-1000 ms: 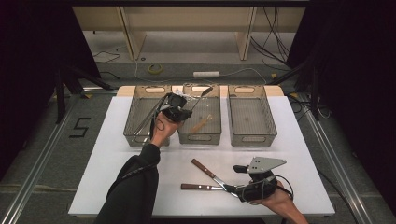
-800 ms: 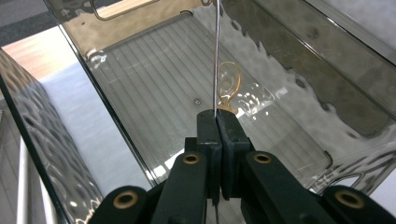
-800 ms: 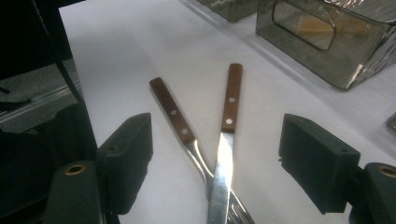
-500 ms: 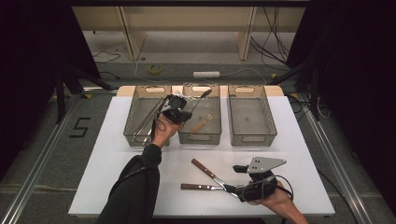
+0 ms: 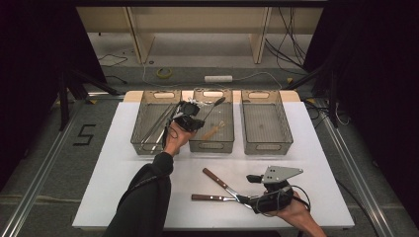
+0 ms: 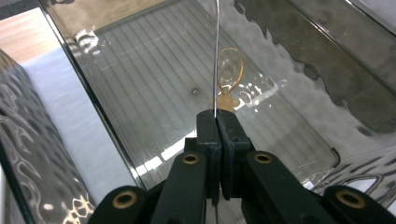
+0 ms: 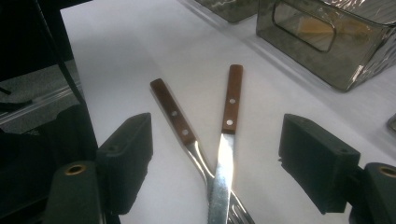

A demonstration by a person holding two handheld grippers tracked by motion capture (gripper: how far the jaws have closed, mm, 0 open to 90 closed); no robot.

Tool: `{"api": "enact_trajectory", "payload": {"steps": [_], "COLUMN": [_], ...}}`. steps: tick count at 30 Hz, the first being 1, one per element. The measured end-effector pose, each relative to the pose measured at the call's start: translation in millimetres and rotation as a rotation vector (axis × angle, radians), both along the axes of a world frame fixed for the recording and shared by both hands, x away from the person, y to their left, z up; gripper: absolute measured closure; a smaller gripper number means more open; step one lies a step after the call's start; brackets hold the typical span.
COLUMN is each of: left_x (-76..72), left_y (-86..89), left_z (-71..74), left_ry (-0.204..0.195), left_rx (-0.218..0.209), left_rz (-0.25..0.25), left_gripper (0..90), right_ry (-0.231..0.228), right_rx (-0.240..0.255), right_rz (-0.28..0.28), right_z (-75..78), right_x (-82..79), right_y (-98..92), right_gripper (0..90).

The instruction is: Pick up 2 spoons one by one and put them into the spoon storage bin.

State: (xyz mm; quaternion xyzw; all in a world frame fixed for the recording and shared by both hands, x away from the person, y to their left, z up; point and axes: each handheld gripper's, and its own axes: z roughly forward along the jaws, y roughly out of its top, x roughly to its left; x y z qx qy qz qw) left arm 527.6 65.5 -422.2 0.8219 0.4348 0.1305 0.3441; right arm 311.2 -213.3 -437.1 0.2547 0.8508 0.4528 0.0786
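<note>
Meanwhile, left gripper (image 6: 215, 122) pinches a utensil (image 6: 216, 56) (fingers clamped).

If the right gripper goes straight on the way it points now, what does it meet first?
Probably the two crossed wood-handled knives on the white table: they lie between the open jaws of the right gripper, blades nearest. Depth is hard to judge.

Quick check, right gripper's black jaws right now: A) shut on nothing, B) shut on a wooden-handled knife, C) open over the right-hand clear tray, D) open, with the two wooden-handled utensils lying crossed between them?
D: in the right gripper view the right gripper stands wide apart, pads clear of the two wooden-handled utensils crossed on the white table.
</note>
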Motion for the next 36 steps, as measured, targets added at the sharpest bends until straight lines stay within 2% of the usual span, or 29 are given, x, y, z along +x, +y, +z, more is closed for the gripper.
{"api": "enact_trajectory", "payload": {"steps": [8, 14, 22, 26, 30, 36], "left_x": [1.1, 1.0, -1.1, -4.8, -8.8, -18.3], "left_y": [-2.9, -5.6, -6.6, -5.8, -3.2, 4.6], "left_z": [-2.6, -3.1, 2.1, 4.6, 8.2, 17.8], "left_ry": [0.016, 0.018, 0.026, 0.039, 0.055, 0.041], "left_rx": [0.014, -0.001, -0.017, -0.010, -0.026, -0.043], "left_rz": [0.000, 0.008, -0.004, -0.018, -0.028, -0.034], "left_gripper": [87.8, 87.0, 72.0, 64.1, 55.6, 46.9], "right_ry": [0.002, 0.003, 0.003, 0.003, 0.004, 0.007], "right_rx": [-0.004, -0.002, -0.003, -0.004, -0.004, -0.012], "right_rz": [0.001, 0.003, 0.002, 0.002, 0.001, -0.001], "right_z": [-0.3, -0.2, -0.2, -0.3, -0.4, -0.9], "right_x": [-0.1, -0.2, -0.2, -0.2, -0.2, 0.3], "right_y": [0.1, 0.2, 0.3, 0.4, 1.1, 2.0], "right_gripper": [27.0, 27.0, 27.0, 27.0, 27.0, 27.0]}}
